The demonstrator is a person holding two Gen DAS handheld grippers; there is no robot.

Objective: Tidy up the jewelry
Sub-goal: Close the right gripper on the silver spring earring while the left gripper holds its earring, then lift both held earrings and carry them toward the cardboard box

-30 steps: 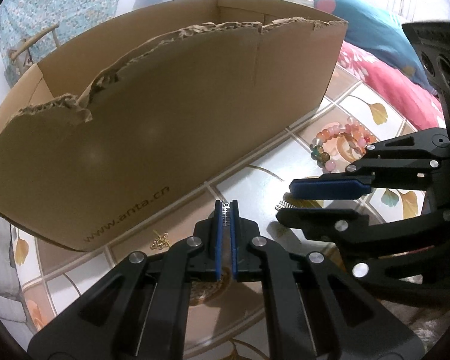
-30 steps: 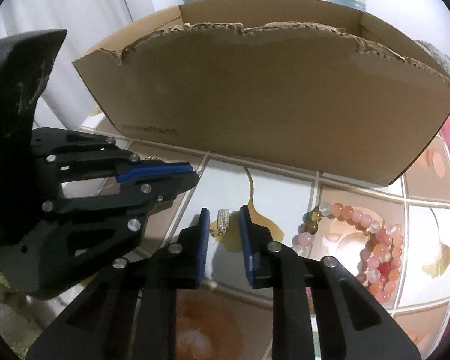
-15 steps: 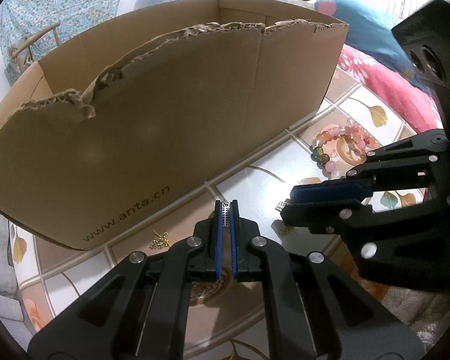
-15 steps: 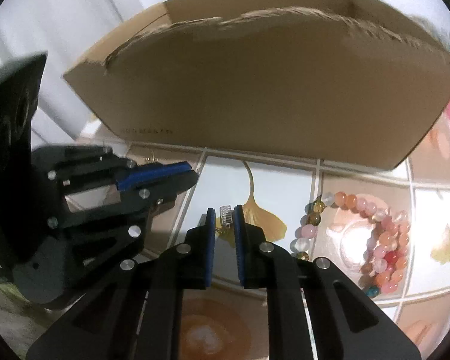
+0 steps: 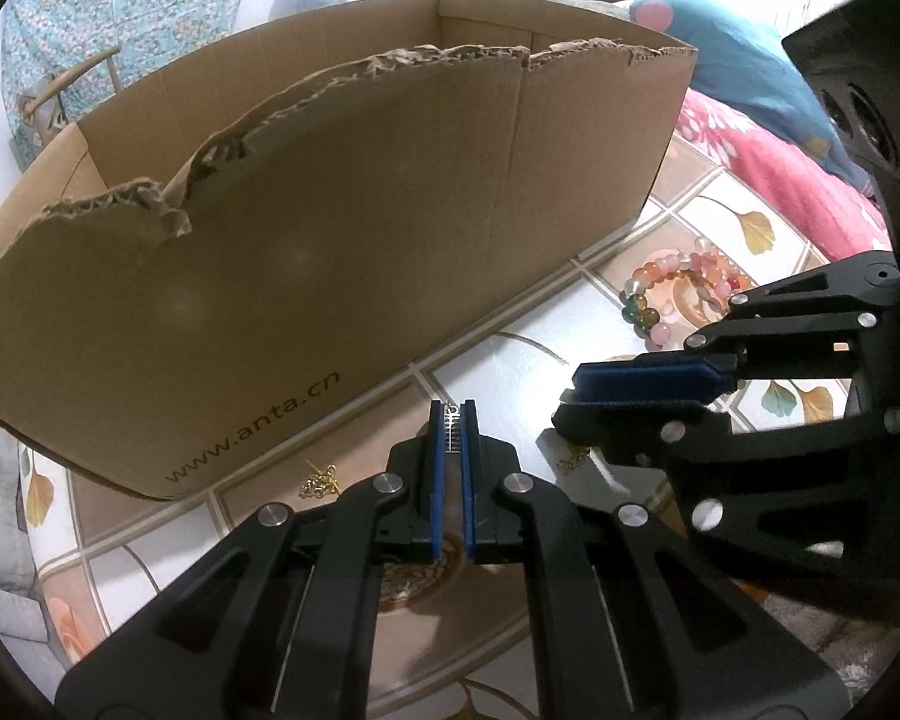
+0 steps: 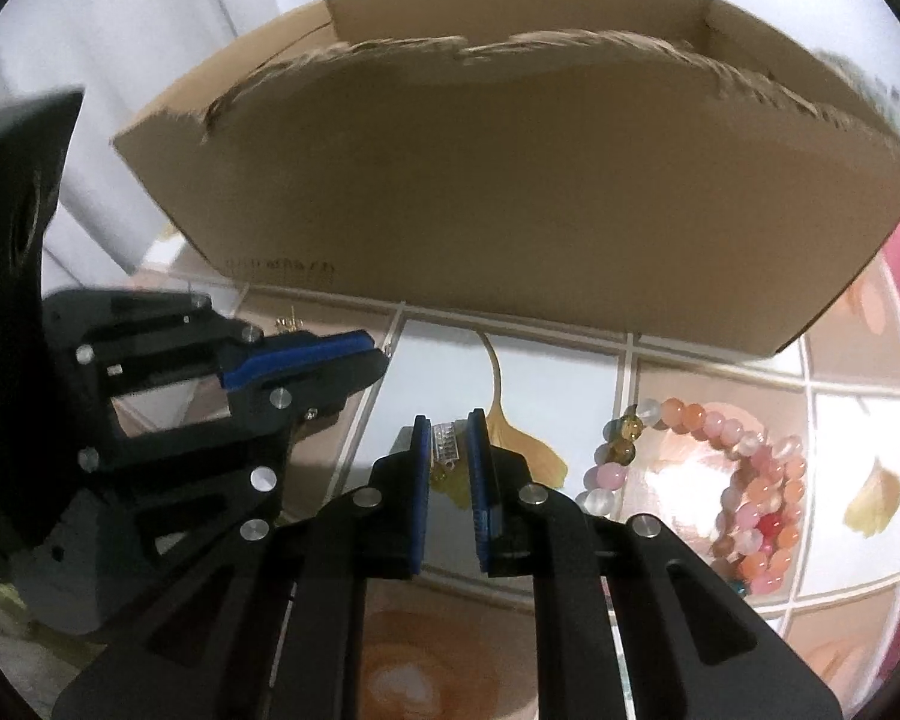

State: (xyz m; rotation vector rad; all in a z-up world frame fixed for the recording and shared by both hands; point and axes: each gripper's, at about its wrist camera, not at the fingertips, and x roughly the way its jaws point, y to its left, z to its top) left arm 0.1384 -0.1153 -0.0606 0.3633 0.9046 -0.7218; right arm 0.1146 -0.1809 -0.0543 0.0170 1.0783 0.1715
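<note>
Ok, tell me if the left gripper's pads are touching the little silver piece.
Touching: in the left wrist view both blue pads press the silver piece with no gap.

The one legible text is the web address "www.anta.cn", printed in dark letters along the lower left of the near wall of the open brown corrugated cardboard box (image 5: 342, 252), seen from the left wrist view. In the right wrist view the same print sits near the lower left corner of that wall (image 6: 510, 180) but is blurred and cannot be read there.
</note>
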